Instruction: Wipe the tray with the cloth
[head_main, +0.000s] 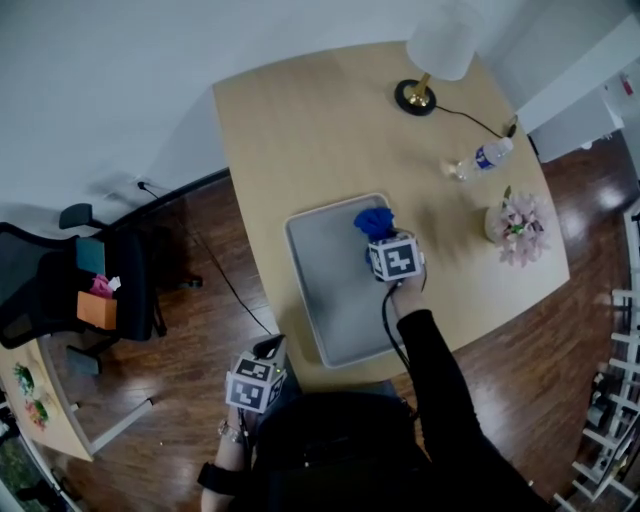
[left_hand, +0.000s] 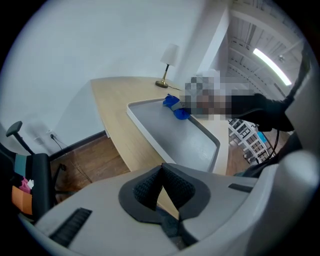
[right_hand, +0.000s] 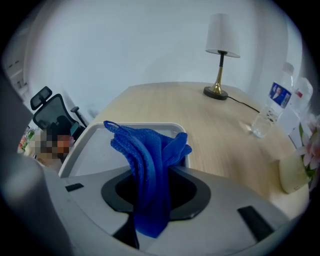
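Observation:
A grey tray (head_main: 335, 290) lies on the light wooden table (head_main: 300, 120), near its front edge. My right gripper (head_main: 381, 240) is over the tray's far right corner, shut on a bunched blue cloth (head_main: 373, 221). In the right gripper view the cloth (right_hand: 146, 150) rises from between the jaws of that gripper (right_hand: 150, 172), with the tray's far rim (right_hand: 150, 126) just behind it. My left gripper (head_main: 268, 350) hangs off the table's front left edge, apart from the tray. Its pads (left_hand: 150, 187) meet at the tips with nothing between them, and beyond them lie the tray (left_hand: 172, 137) and cloth (left_hand: 175, 107).
A table lamp (head_main: 428, 60) stands at the table's far side, with its cord running right. A water bottle (head_main: 482, 158) lies right of the tray, and a vase of pink flowers (head_main: 516, 228) stands by the right edge. An office chair (head_main: 95, 285) stands on the floor to the left.

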